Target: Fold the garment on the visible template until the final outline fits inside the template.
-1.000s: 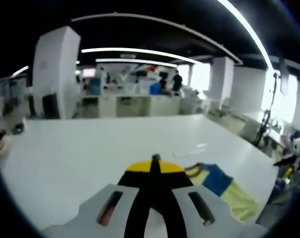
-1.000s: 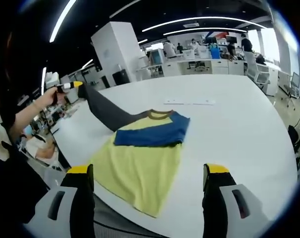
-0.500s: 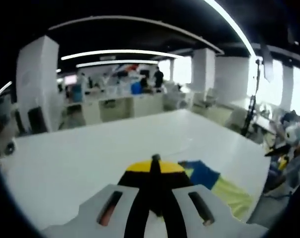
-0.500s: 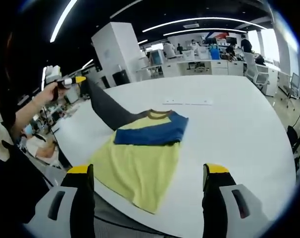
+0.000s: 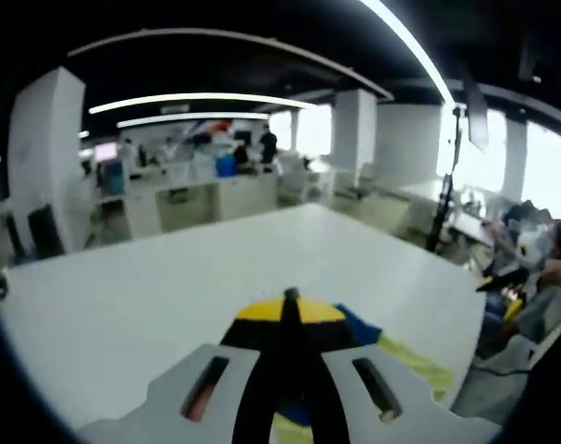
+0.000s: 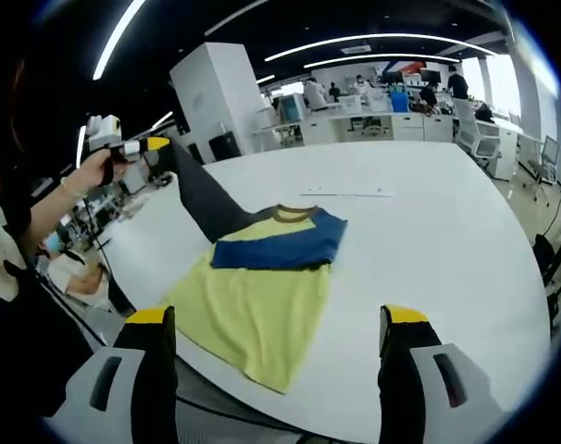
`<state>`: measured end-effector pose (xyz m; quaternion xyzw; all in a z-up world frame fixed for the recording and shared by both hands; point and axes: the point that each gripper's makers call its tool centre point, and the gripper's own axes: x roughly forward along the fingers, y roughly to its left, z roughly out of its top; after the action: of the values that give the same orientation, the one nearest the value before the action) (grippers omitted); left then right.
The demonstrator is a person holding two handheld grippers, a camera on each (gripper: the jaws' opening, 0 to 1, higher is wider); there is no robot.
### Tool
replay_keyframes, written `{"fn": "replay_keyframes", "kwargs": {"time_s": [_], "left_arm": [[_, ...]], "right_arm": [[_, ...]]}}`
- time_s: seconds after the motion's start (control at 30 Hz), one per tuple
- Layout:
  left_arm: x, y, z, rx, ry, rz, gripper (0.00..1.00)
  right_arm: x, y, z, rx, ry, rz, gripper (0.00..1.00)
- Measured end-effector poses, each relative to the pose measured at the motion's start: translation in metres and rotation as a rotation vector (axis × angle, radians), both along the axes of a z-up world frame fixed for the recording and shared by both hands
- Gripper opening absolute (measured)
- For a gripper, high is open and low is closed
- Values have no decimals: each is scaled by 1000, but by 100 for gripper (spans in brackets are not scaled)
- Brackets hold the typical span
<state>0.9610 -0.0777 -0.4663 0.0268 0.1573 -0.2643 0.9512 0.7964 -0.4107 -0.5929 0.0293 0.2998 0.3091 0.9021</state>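
Observation:
A yellow T-shirt (image 6: 257, 305) with a blue band (image 6: 276, 248) across its chest lies on the white table (image 6: 429, 231). Its dark grey sleeve (image 6: 202, 199) rises off the table to the left, where my left gripper (image 6: 149, 144) is shut on its end. In the left gripper view the yellow-tipped left gripper (image 5: 290, 310) is closed on dark cloth, with the shirt's blue (image 5: 359, 324) and yellow (image 5: 410, 356) parts below it. My right gripper (image 6: 279, 319) is open and holds nothing, hanging over the shirt's near hem.
A pale strip (image 6: 341, 192) lies on the table beyond the collar. The table's near edge (image 6: 336, 427) runs just under my right jaws. A person's hand (image 6: 95, 168) holds the left gripper. Office desks (image 6: 382, 120), a white pillar (image 6: 220, 97) and a stand (image 5: 442, 199) are behind.
The left gripper has lifted the dark sleeve higher and carried it a little towards the shirt. The left view has swung sideways. The right gripper stays open in place.

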Motion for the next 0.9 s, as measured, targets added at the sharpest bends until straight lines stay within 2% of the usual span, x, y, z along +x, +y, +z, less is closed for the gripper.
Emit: {"fn": "replay_keyframes", "kwargs": {"time_s": [0.5, 0.9], "left_arm": [[2, -50, -31, -5, 73, -90, 0], [1, -87, -42, -1, 105, -152, 0]], "right_arm": [[-8, -17, 1, -5, 2, -32, 91], [-8, -18, 2, -8, -2, -33, 91]]}}
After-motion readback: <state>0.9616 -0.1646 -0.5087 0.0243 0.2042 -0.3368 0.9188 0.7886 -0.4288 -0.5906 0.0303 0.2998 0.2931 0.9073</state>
